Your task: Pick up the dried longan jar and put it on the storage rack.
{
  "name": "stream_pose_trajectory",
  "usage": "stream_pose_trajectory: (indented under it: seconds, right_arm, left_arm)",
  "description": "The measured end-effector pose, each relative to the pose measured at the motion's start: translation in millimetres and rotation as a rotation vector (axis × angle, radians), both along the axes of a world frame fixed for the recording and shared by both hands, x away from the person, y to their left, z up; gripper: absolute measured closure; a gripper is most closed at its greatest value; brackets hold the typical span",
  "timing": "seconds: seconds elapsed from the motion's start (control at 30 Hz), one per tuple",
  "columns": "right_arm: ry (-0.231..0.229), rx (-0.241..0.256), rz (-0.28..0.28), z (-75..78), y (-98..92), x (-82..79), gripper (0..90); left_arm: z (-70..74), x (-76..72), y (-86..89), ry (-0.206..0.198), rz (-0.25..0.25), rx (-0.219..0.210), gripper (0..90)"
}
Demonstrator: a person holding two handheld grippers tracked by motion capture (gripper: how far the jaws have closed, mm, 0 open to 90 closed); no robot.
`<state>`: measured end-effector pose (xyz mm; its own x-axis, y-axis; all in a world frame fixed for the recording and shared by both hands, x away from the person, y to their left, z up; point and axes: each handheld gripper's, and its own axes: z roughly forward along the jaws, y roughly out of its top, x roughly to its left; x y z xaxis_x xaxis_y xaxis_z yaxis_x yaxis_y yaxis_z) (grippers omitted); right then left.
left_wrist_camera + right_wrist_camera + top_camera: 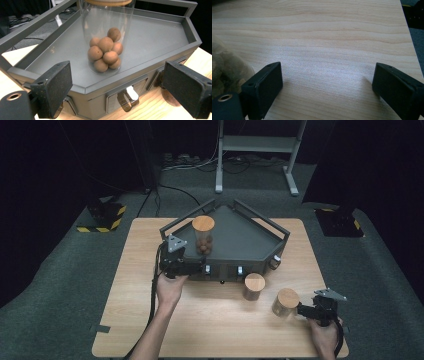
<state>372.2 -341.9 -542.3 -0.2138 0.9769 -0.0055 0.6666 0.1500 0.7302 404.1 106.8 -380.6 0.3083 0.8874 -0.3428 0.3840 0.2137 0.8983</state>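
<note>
The left tongs (192,268) sit at the centre left of the high view, against the near edge of the dark grey angular metal tray (240,242), jaws spread wide and holding nothing. In the left gripper view the left tongs (125,96) frame a tall clear glass jar with a round wooden lid (106,37), which stands upright on the tray floor (155,42) just beyond the jaws and holds a heap of brown balls (106,53). In the high view this jar (203,235) stands in the tray's left part. The right tongs (301,310) lie at the lower right, jaws wide and empty over the light wooden bench (324,37). Just left of them stands a second lidded glass jar (286,302); a third (254,286) stands nearer the tray's front. The bench (150,320) rests on grey carpet (50,285).
</note>
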Motion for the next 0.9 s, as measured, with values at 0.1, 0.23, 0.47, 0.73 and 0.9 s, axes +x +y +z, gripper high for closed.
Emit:
stream_pose_trajectory:
  seconds: [0.1, 0.23, 0.47, 0.73, 0.9]
  right_arm:
    - [0.001, 0.001, -0.001, 0.0, 0.1, -0.1, 8.9]
    - [0.001, 0.001, -0.002, 0.0, 0.2, -0.1, 8.9]
    - [0.001, 0.001, -0.002, 0.0, 0.1, -0.1, 8.9]
    - [0.001, 0.001, -0.002, 0.0, 0.1, -0.1, 8.8]
    - [0.001, 0.001, -0.002, 0.0, 0.1, -0.1, 8.9]
  left_arm:
    - [-2.8, -2.1, 2.1, -0.002, 0.004, 0.012, 9.2]
    - [-6.7, -5.0, 4.4, 0.000, 0.003, 0.014, 9.2]
    - [-13.2, -8.1, 8.6, 0.009, 0.007, 0.012, 9.1]
    - [-21.6, -11.6, 12.2, 0.017, 0.017, 0.007, 9.1]
    - [-27.8, -13.5, 14.3, 0.026, 0.021, -0.005, 9.0]
